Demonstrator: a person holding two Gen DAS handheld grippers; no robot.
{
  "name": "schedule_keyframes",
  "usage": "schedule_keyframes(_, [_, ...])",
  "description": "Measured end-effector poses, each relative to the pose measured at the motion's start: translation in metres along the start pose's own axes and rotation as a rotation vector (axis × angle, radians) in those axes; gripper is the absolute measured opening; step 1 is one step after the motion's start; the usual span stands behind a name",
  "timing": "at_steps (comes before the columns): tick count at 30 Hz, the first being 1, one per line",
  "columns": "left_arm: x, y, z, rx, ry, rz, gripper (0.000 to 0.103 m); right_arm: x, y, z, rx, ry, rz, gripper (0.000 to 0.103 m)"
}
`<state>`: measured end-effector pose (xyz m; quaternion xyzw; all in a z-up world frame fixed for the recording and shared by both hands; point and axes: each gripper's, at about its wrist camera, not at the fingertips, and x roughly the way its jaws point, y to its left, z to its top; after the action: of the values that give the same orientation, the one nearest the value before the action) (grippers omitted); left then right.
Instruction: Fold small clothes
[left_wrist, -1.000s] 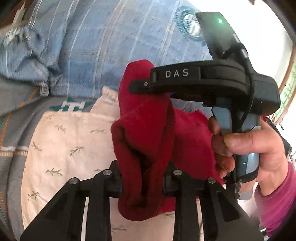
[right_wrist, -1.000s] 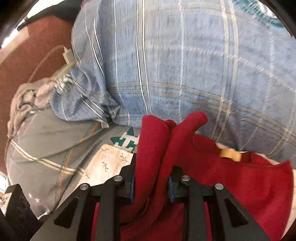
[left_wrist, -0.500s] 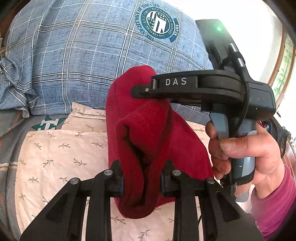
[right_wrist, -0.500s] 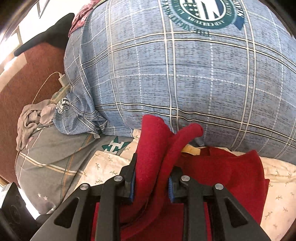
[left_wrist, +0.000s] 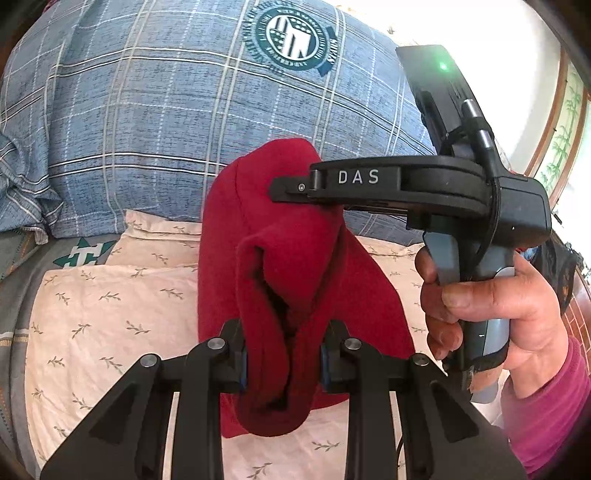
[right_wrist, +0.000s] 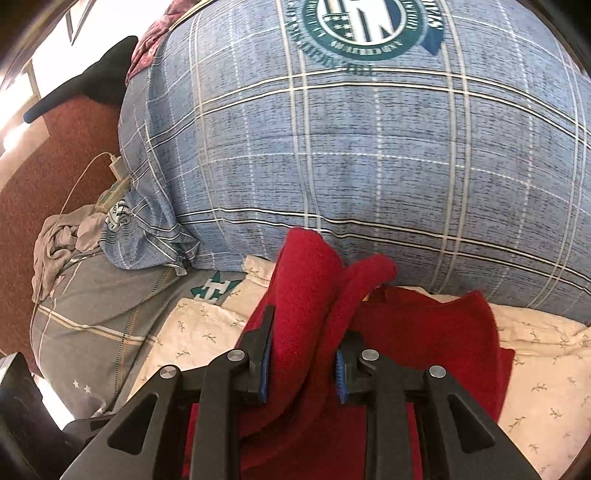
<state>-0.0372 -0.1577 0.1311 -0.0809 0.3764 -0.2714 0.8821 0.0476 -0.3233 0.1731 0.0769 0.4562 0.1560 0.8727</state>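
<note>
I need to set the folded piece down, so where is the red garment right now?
The red garment hangs pinched between both hand-held grippers, left and right, above the cream leaf-print sheet, before the blue plaid pillow.

fuzzy red garment (left_wrist: 295, 280), matt blk plastic gripper (left_wrist: 281, 363)

garment (right_wrist: 424, 332) on sheet (right_wrist: 546, 354), pillow (right_wrist: 369, 166) behind

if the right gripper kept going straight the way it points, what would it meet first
Probably the blue plaid pillow, just past the red garment the right gripper holds; depth is unclear.
</note>
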Motion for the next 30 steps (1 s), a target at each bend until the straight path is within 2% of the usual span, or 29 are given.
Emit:
schedule_keyframes(8, [0.018,-0.035,0.006,0.034,0.023,-0.037,0.023,-0.018,-0.039,-0.008,0.047,-0.015,-0.033,0.023])
schedule_keyframes(19, [0.065,-0.078,0.003,0.074,0.089,-0.059,0.023,-0.024,-0.106,-0.029,0.133,-0.005,-0.088,0.021])
schedule_keyframes(21, [0.074,-0.082,0.0,0.074,0.103,-0.058,0.023,-0.024,-0.117,-0.033,0.147,-0.006,-0.106,0.017])
schedule_keyframes(26, [0.09,-0.091,-0.007,0.076,0.124,-0.058,0.023,-0.024,-0.143,-0.045,0.218,0.003,-0.08,0.017])
schedule_keyframes(27, [0.091,-0.091,-0.007,0.082,0.123,-0.053,0.023,-0.024,-0.148,-0.047,0.25,0.002,-0.055,0.022])
schedule_keyframes(29, [0.094,-0.092,-0.006,0.09,0.118,-0.043,0.023,-0.028,-0.158,-0.052,0.323,0.001,0.0,0.023])
schedule_keyframes(30, [0.094,-0.093,-0.005,0.089,0.119,-0.045,0.023,-0.032,-0.164,-0.055,0.359,0.0,0.045,0.027])
